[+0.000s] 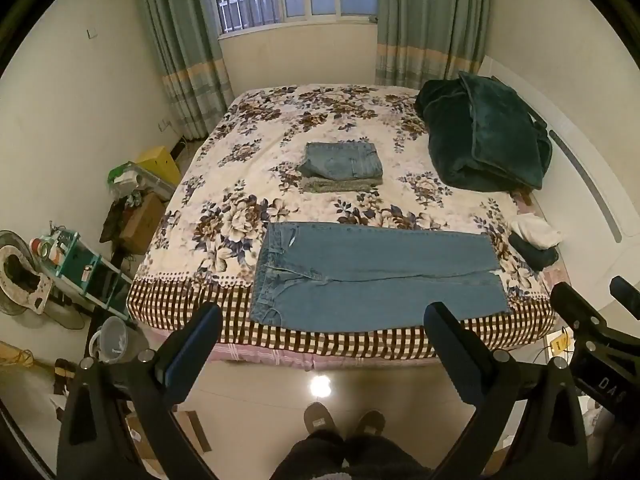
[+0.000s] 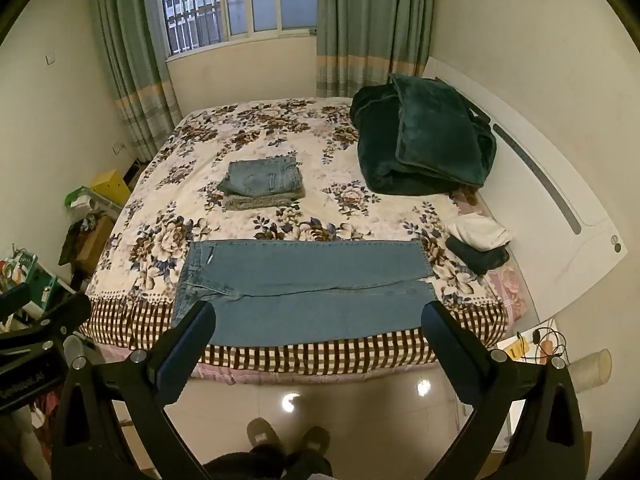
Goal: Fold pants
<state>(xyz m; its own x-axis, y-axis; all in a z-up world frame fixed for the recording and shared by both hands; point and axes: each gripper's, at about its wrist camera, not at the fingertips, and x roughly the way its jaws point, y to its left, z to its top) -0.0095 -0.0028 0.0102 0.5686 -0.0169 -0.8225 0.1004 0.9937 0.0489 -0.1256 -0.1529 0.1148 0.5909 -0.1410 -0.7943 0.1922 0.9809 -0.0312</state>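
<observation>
A pair of blue jeans [image 1: 372, 276] [image 2: 304, 292] lies flat along the near edge of the bed [image 1: 224, 216] [image 2: 136, 240], stretched sideways: the waistband is at the left end and the 2 legs run to the right, side by side, their hems close to the right end. The near leg reaches over the checked border of the floral bedspread.

Farther back, near the middle of the bed, a folded pair of jeans [image 1: 342, 160] [image 2: 264, 178] sits on top of a folded grey-green garment [image 1: 340, 186] [image 2: 260, 202]. At the far right corner a dark green blanket [image 1: 484, 136] [image 2: 424, 140] is piled in a heap. At the right edge of the bed, near the hems, a white cloth [image 1: 536, 230] [image 2: 478, 232] rests on a dark bundle [image 1: 534, 254] [image 2: 478, 258].

The left gripper [image 1: 324, 320] [image 2: 40, 320] is held above the floor in front of the bed, its jaws spread wide with nothing between them, clear of the jeans. The right gripper [image 2: 318, 318] [image 1: 592, 300] is held the same way just beside it, jaws wide apart and empty.

Below both, the person's 2 slippers [image 1: 344, 420] [image 2: 288, 436] stand on the shiny tiled floor. A window with green curtains [image 1: 180, 40] [image 2: 128, 52] is behind the bed, and cluttered shelves [image 1: 84, 264] stand to the left.
</observation>
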